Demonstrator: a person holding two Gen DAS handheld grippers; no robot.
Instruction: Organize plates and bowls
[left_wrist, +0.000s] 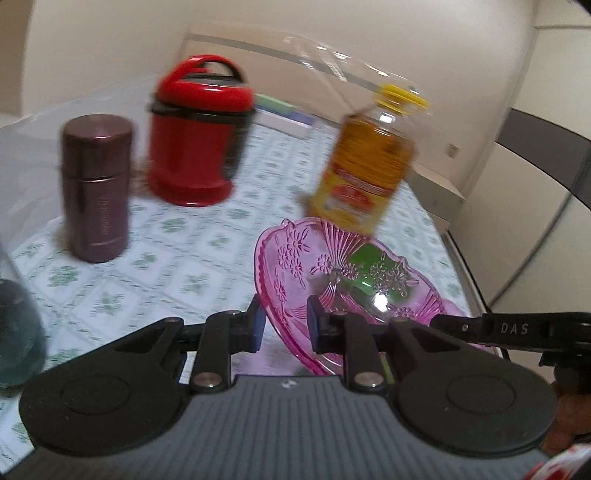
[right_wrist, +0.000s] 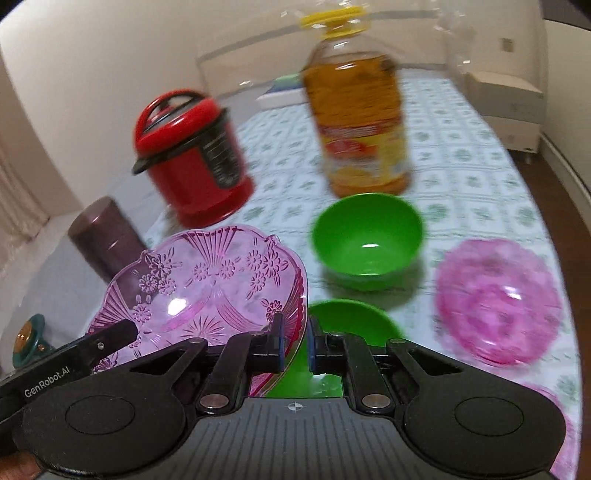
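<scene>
A clear pink plate (left_wrist: 295, 258) with a pressed flower pattern hangs tilted above the table, gripped from both sides. My left gripper (left_wrist: 286, 325) is shut on its near rim. On the opposite edge of the pink plate (right_wrist: 207, 280), my right gripper (right_wrist: 295, 343) is shut too. Each gripper shows in the other's view as a black finger lying on the plate. A green bowl (right_wrist: 367, 240) stands on the tablecloth in front of the oil bottle, and a second green bowl (right_wrist: 351, 321) lies just under my right gripper. Further right sits a round pink bowl (right_wrist: 498, 299).
A red toy cooker (left_wrist: 199, 136), a maroon flask (left_wrist: 96, 188) and a yellow-capped oil bottle (left_wrist: 365, 162) stand on the green-patterned tablecloth (left_wrist: 177, 258). A dark glass object (left_wrist: 14, 325) is at the left edge. Another pink dish (right_wrist: 565, 424) lies at the lower right.
</scene>
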